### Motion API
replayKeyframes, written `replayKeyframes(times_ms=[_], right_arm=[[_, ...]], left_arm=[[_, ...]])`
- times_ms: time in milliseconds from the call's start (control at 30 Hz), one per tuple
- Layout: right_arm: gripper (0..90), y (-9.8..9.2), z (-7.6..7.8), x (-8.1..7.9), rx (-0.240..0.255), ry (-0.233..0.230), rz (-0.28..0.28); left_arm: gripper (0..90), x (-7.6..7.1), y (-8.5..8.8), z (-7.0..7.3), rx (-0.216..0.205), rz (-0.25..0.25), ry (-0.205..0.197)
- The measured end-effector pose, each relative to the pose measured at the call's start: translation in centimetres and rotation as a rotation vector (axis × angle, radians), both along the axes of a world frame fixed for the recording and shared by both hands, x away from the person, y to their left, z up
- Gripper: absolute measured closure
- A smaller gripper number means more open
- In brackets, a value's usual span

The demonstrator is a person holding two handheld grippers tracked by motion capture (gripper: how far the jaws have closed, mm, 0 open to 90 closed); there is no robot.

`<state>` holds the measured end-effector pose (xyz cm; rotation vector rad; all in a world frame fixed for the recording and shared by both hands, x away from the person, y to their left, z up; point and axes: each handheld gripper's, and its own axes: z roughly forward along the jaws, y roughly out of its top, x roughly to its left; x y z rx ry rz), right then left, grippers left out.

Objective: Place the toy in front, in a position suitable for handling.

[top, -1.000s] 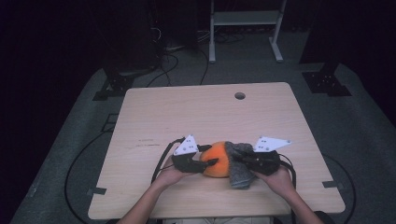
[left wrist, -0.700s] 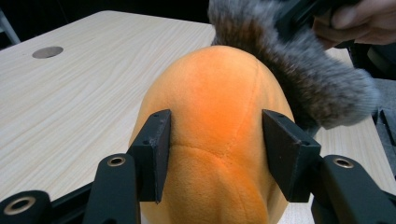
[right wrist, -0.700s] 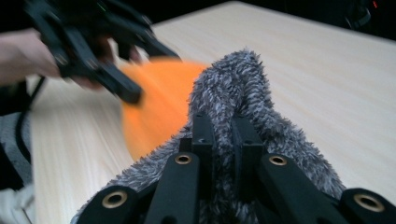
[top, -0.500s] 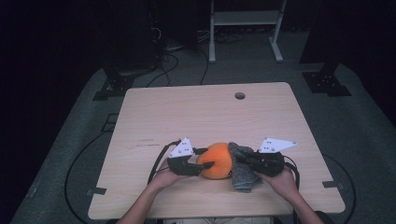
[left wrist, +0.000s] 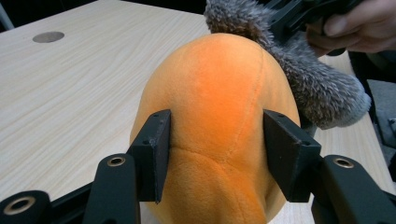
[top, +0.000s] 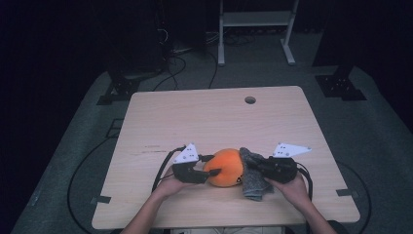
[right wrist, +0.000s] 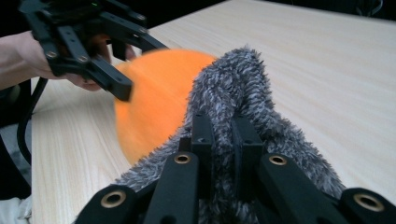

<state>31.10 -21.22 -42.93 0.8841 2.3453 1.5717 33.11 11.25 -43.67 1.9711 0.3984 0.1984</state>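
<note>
An orange plush toy (top: 226,165) lies near the table's front edge, between both hands. My left gripper (top: 214,168) is shut on it, its black pads (left wrist: 156,140) pressing into the toy's (left wrist: 219,84) two sides. A grey fuzzy fabric piece (top: 253,178) clings to the toy's right side and hangs onto the table. My right gripper (top: 255,165) is shut on this grey fabric (right wrist: 233,79), its jaws (right wrist: 222,135) pinched close with fur bunched between them. In the right gripper view the orange toy (right wrist: 154,102) sits behind the fabric, with the left gripper (right wrist: 107,60) on it.
The light wooden table (top: 219,122) has a round cable hole (top: 250,100) near its far edge. Tape marks sit at the front corners. A white frame (top: 253,29) stands on the dark floor beyond. Black cables trail from both grippers.
The left gripper has shifted slightly left with the toy, and a little more orange shows beside the grey fabric. The right hand has kept still.
</note>
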Motion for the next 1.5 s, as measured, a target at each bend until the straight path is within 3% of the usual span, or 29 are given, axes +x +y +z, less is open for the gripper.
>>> replayKeyframes(times_ms=[100,167,267,367,567,633,733,833,900,967,1033,1133,1267,1333,1400,1433,1467,1500], right_arm=[[81.5,-1.0,-1.1,0.1,-0.043,0.044,-0.052],[81.6,-1.4,-1.3,0.0,-0.034,0.060,-0.056],[81.5,-0.9,-0.1,-0.3,0.028,0.014,-0.032],[81.1,0.0,0.6,-0.4,0.027,-0.032,-0.009],[81.4,-1.1,-0.5,-0.1,-0.030,0.019,-0.045],[81.5,-1.2,0.1,-0.6,0.003,-0.006,-0.034],[81.4,-0.4,1.5,-1.4,0.063,-0.070,0.036],[81.3,0.9,1.9,-1.6,0.021,-0.099,0.073],[81.2,1.3,1.2,-1.4,-0.034,-0.085,0.069],[81.2,0.8,0.7,-1.3,-0.055,-0.072,0.056],[81.3,0.3,0.7,-1.5,-0.105,-0.084,0.025],[81.3,0.0,1.2,-1.8,-0.085,-0.097,0.025],[80.7,1.4,2.1,-1.8,-0.054,-0.126,0.074],[80.9,1.8,1.7,-1.4,-0.077,-0.103,0.082],[81.1,1.4,1.3,-1.3,-0.057,-0.080,0.075],[81.2,1.2,1.2,-1.4,-0.064,-0.079,0.067],[81.2,0.8,1.0,-1.4,-0.069,-0.075,0.057],[81.2,0.4,0.9,-1.4,-0.069,-0.064,0.054]], left_arm=[[44.8,0.0,-0.1,0.1,0.004,-0.007,-0.001],[44.8,-0.2,-0.2,0.1,0.013,-0.012,-0.012],[44.9,-0.4,-0.5,0.1,0.014,-0.017,-0.021],[45.0,-0.5,-0.6,0.1,0.019,-0.023,-0.030],[45.0,-0.5,-0.8,0.2,0.015,-0.036,-0.031],[45.0,-0.6,-1.0,0.2,0.016,-0.047,-0.035],[45.0,-0.9,-1.6,0.0,0.010,-0.053,-0.039],[44.9,-1.1,-1.8,0.1,0.015,-0.053,-0.047],[44.7,-1.1,-1.8,0.1,0.016,-0.057,-0.047],[44.0,-1.1,-1.9,0.1,0.010,-0.058,-0.041],[43.4,-0.8,-1.8,0.1,0.000,-0.061,-0.028],[43.5,-0.8,-1.8,0.1,0.001,-0.067,-0.027],[43.3,-1.1,-2.2,0.2,0.009,-0.079,-0.043],[38.0,-0.9,-2.0,0.4,-0.016,-0.076,-0.004],[29.1,-0.4,-1.7,0.6,-0.053,-0.024,0.050],[21.2,-0.1,-1.8,0.5,-0.025,0.008,0.073],[19.9,0.2,-1.8,0.3,-0.013,-0.005,0.104],[24.5,0.1,-1.9,0.0,-0.026,-0.018,0.105]])
